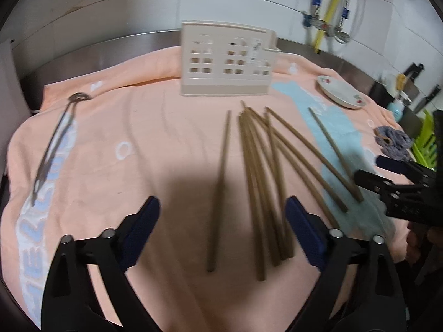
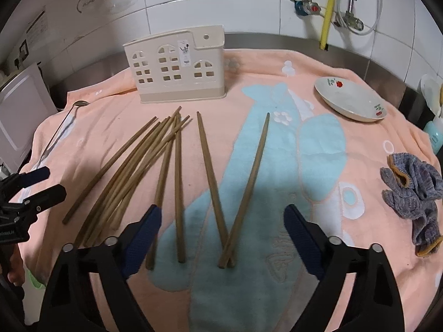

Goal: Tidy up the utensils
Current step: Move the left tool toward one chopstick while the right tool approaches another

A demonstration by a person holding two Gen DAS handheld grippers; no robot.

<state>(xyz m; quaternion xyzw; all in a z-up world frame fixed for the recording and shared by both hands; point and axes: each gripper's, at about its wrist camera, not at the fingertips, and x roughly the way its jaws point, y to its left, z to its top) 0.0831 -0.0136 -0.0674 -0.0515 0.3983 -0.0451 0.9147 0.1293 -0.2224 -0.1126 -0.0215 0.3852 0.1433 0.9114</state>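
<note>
On holder (image 2: 177, 69), small sticker (image 2: 185, 51), unreadable

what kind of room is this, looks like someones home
Most likely a home kitchen. A steel counter runs under a white tiled wall with water valves and hoses. A towel covers the counter, carrying wooden chopsticks, a utensil holder and a dish.

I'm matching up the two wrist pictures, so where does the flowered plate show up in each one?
Left wrist view: the flowered plate sits at upper right, near the towel's far edge.
Right wrist view: the plate is also upper right, larger and clearer, on the peach towel.
Shared landmark: the beige utensil holder, standing left of the plate in both.
</note>
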